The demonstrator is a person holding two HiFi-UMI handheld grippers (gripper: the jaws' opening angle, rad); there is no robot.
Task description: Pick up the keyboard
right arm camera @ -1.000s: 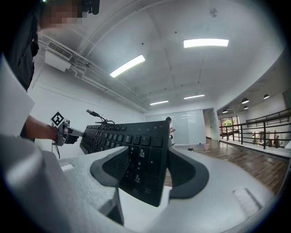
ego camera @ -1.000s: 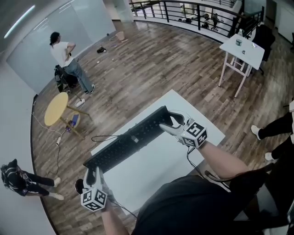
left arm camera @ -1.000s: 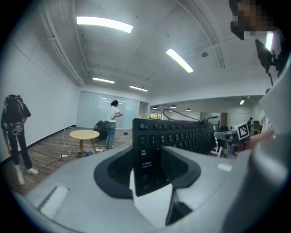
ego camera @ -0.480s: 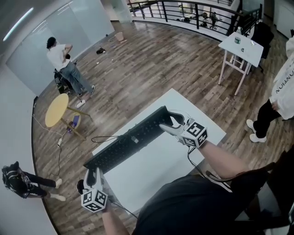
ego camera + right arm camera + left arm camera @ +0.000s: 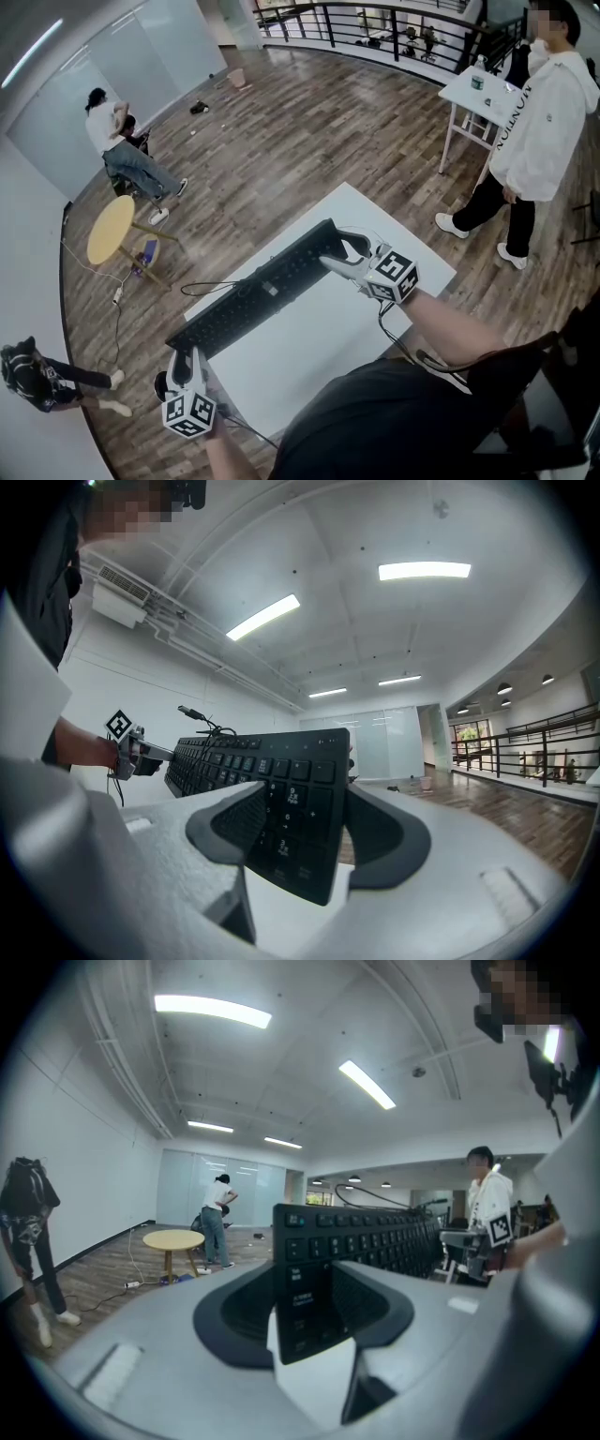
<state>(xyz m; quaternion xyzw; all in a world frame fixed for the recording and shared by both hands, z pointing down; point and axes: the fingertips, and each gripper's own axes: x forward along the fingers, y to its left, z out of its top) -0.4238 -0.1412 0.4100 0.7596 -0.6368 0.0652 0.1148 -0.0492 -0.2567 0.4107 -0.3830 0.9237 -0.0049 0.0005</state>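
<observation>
A long black keyboard (image 5: 258, 286) hangs slantwise over the white table (image 5: 309, 342), held at both ends. My left gripper (image 5: 188, 354) is shut on its near left end. In the left gripper view that end (image 5: 302, 1283) stands upright between the two dark pads (image 5: 239, 1312). My right gripper (image 5: 339, 251) is shut on the far right end. The right gripper view shows the number-pad end (image 5: 291, 808) clamped between its pads (image 5: 230, 822). Each gripper shows small at the keyboard's far end in the other's view: the right gripper (image 5: 495, 1232) and the left gripper (image 5: 127, 738).
The keyboard's thin cable (image 5: 211, 284) trails off the table's left edge. A person in a white hoodie (image 5: 539, 112) stands at the right by a small white table (image 5: 487, 89). A round yellow table (image 5: 111, 228) and two more people (image 5: 117, 141) (image 5: 37, 375) are on the left.
The person in the white hoodie has walked into view at the right. Both grippers and the keyboard have stayed where they were.
</observation>
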